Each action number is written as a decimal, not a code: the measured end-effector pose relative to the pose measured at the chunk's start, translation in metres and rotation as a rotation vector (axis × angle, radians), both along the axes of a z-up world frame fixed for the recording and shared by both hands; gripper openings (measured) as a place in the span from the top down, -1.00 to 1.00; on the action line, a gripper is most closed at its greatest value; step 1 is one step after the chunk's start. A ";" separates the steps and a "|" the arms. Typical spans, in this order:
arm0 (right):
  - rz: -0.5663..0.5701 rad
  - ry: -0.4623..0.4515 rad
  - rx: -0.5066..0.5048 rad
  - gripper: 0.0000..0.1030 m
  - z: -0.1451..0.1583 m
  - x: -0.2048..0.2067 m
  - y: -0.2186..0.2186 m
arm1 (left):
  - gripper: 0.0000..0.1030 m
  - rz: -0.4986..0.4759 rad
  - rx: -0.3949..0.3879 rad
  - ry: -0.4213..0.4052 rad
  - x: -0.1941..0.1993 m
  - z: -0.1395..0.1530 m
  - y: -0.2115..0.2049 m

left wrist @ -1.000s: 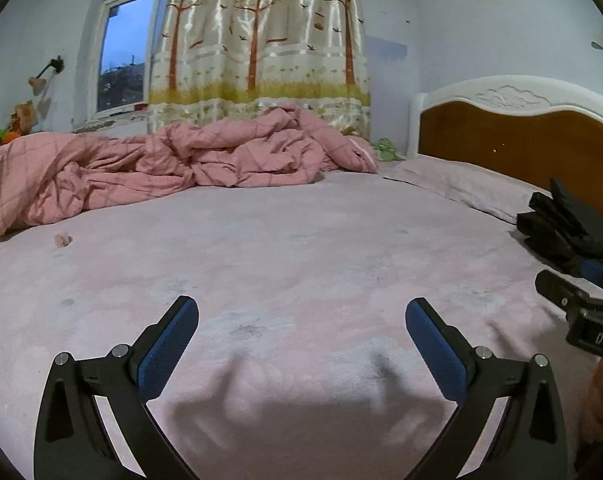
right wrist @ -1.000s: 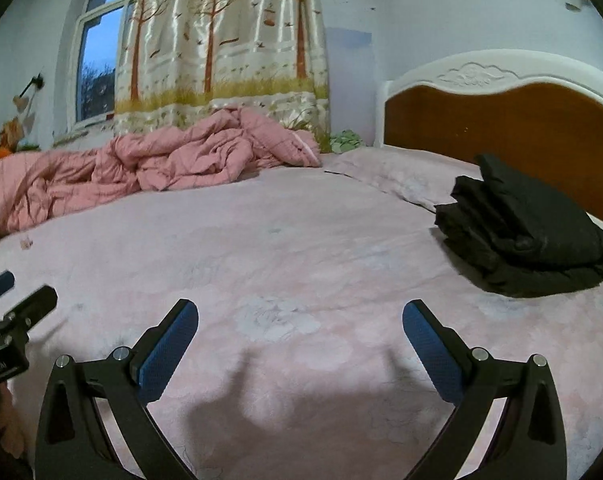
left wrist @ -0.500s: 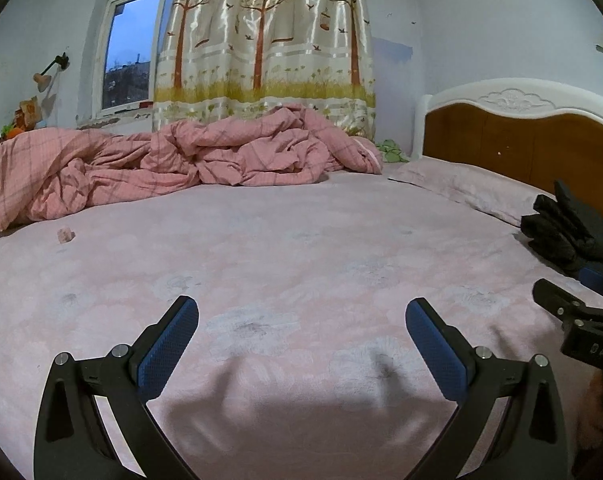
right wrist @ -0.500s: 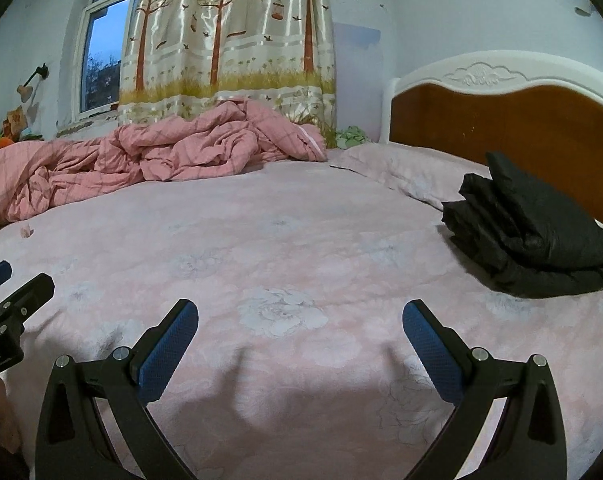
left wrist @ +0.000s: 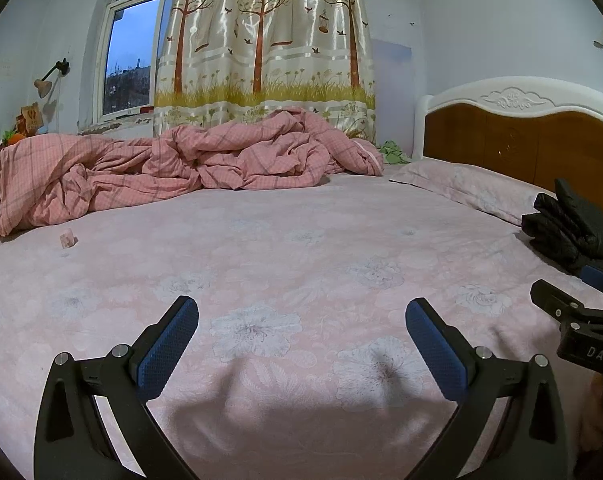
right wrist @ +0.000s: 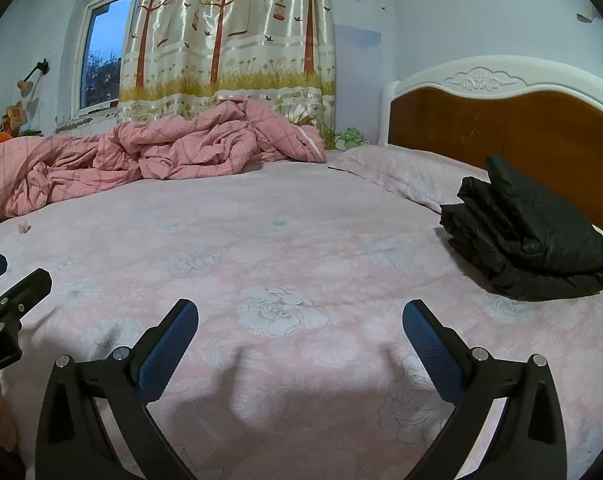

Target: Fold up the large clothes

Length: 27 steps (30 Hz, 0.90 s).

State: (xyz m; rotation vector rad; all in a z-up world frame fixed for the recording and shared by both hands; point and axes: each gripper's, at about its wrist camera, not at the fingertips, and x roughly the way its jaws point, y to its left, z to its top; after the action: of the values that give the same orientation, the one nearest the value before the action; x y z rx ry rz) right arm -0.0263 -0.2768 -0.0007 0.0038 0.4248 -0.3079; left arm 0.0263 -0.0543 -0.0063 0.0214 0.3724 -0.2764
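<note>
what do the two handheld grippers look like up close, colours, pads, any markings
Both match: the left gripper and the right gripper have black angular plastic frames with triangular cutouts and silver screw heads at the joints. Each finger ends in a blue textured pad. In the left wrist view the right gripper's body shows white letters "DAS" on its side. No cables or sleeves show.

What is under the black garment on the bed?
The folded black garment lies on the pink floral sheet, its far edge against the pillow by the headboard. Anything beneath or inside its folds is hidden.
</note>
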 end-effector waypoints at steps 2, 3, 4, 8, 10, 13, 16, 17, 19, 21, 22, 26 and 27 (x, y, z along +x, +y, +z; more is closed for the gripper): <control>0.000 0.002 -0.002 -1.00 0.000 0.000 0.000 | -1.00 0.000 0.004 0.001 0.000 0.000 0.000; -0.001 0.002 -0.001 -1.00 0.000 0.000 0.000 | -1.00 0.000 0.006 0.000 0.000 0.000 0.000; -0.001 0.002 0.000 -1.00 0.000 0.000 0.000 | -1.00 0.001 0.004 -0.002 -0.001 0.000 0.000; -0.001 0.001 -0.001 -1.00 0.000 0.000 0.001 | -1.00 0.000 0.000 0.002 0.000 0.000 0.000; -0.001 0.001 -0.002 -1.00 0.000 -0.001 0.001 | -1.00 0.000 -0.002 0.003 0.000 0.000 0.000; -0.001 0.003 -0.001 -1.00 0.000 -0.001 0.001 | -1.00 -0.001 -0.004 0.006 0.000 0.000 0.002; 0.000 0.006 0.000 -1.00 0.000 -0.001 0.001 | -1.00 0.002 -0.001 0.008 0.000 -0.001 0.003; 0.000 0.007 0.000 -1.00 -0.001 -0.001 0.000 | -1.00 0.001 -0.001 0.008 0.000 -0.001 0.003; 0.000 0.007 -0.001 -1.00 -0.001 -0.002 0.001 | -1.00 0.001 -0.001 0.010 0.000 -0.001 0.004; 0.001 0.007 -0.001 -1.00 -0.001 -0.001 0.001 | -1.00 0.001 -0.003 0.010 0.000 -0.001 0.004; 0.003 0.010 -0.001 -1.00 -0.002 -0.001 0.000 | -1.00 0.001 -0.003 0.011 0.000 -0.001 0.004; 0.008 0.017 -0.002 -1.00 -0.006 0.000 -0.003 | -1.00 -0.001 -0.005 0.017 0.001 -0.003 0.006; 0.008 0.017 -0.002 -1.00 -0.006 0.000 -0.003 | -1.00 -0.001 -0.006 0.016 0.001 -0.004 0.006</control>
State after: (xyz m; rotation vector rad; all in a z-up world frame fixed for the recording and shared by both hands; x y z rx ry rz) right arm -0.0266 -0.2797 -0.0066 -0.0028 0.4409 -0.3006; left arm 0.0271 -0.0482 -0.0101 0.0135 0.3871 -0.2788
